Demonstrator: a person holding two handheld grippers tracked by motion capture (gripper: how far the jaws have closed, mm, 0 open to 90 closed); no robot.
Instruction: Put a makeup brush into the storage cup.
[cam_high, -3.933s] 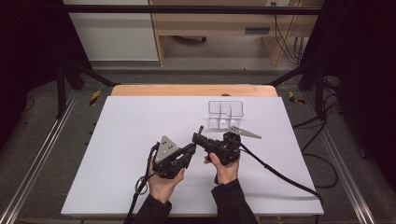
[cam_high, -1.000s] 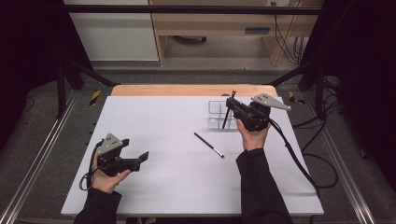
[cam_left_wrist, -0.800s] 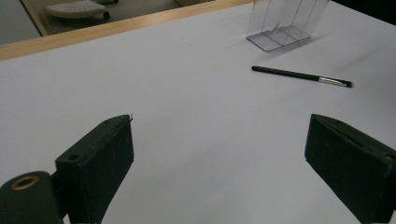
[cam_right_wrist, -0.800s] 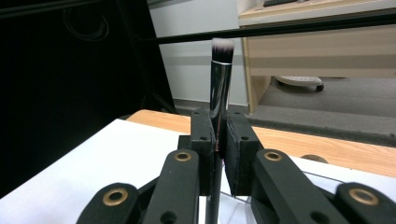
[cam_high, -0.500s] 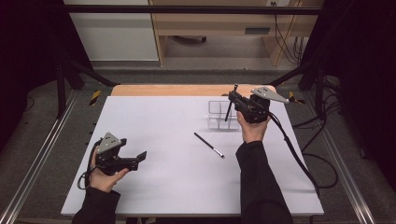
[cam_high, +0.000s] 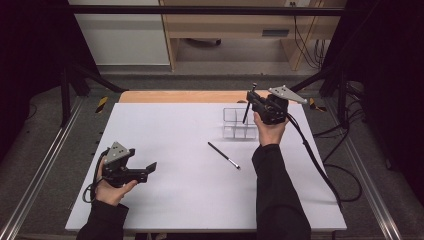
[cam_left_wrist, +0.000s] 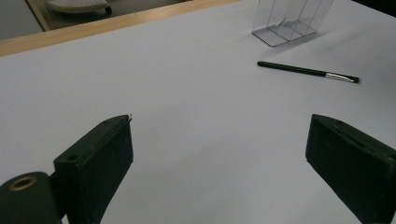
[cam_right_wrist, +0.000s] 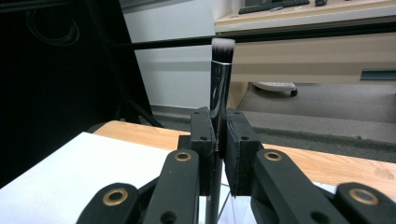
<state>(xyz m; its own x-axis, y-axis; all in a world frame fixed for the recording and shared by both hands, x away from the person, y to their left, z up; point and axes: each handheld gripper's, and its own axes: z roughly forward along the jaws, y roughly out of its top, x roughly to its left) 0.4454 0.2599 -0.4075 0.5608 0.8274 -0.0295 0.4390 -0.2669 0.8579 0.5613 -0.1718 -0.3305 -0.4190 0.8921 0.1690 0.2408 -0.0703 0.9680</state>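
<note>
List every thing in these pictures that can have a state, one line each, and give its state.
Right gripper: shut on the makeup brush, held above the organizer.
Makeup brush: upright, bristles up.
Left gripper: open, nothing between its jaws.
Thin brush: lying flat on the table, untouched.
Clear organizer: standing upright, its compartments look empty.
Table: covered by a white sheet.

So the clear organizer (cam_high: 239, 122) sits toward the far right of the white board (cam_high: 175, 200), with the wooden table edge (cam_high: 180, 96) just behind it. The thin brush (cam_high: 223, 155) lies flat on the board, a bit nearer than the organizer and apart from it. The right gripper (cam_high: 251, 102) is up over the organizer's right end with the upright brush (cam_high: 248, 103) pinched in it, bristles on top. The left gripper (cam_high: 150, 166) is way over at the near left, just above the board, well apart from everything.
</note>
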